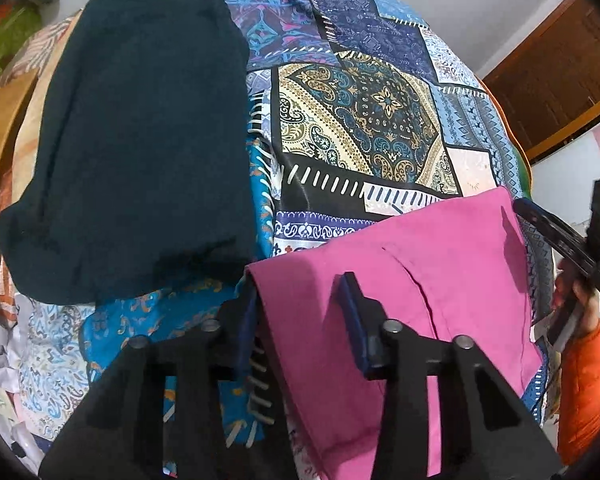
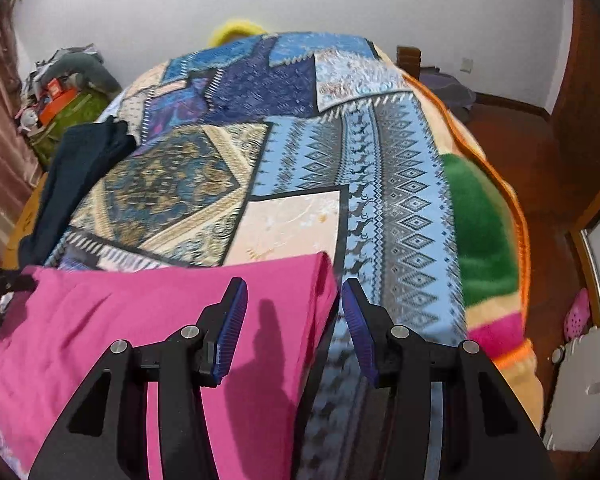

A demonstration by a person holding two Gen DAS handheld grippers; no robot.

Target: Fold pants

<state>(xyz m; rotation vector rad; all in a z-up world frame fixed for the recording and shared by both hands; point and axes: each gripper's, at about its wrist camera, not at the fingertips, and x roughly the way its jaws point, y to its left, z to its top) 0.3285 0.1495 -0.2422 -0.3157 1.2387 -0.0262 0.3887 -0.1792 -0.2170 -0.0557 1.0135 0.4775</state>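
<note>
Left gripper (image 1: 300,300): jaws spread, straddling the left edge of the pink pants (image 1: 400,300); the left pad sits just outside the fabric edge, the right pad over the cloth, nothing pinched. Right gripper (image 2: 294,312): also spread, straddling the opposite edge of the same garment, left pad over pink cloth, right pad over the patchwork bedspread (image 2: 284,152). The pants lie flat on the near part of the bed and look already doubled over, with a seam or layer edge visible near the middle; how many layers is hard to tell from these views. A folded dark garment (image 1: 140,140) lies well apart, further back on the left. Judged stage: either just before a grasp for the next fold or just after a release. Risks: if the jaws close here, a lower pad could catch the bedspread together with the pants and drag it up; a pinch on only the top layer would let the lower layers slide and skew the fold; unequal lift between the two sides would twist the edges out of line.
</note>
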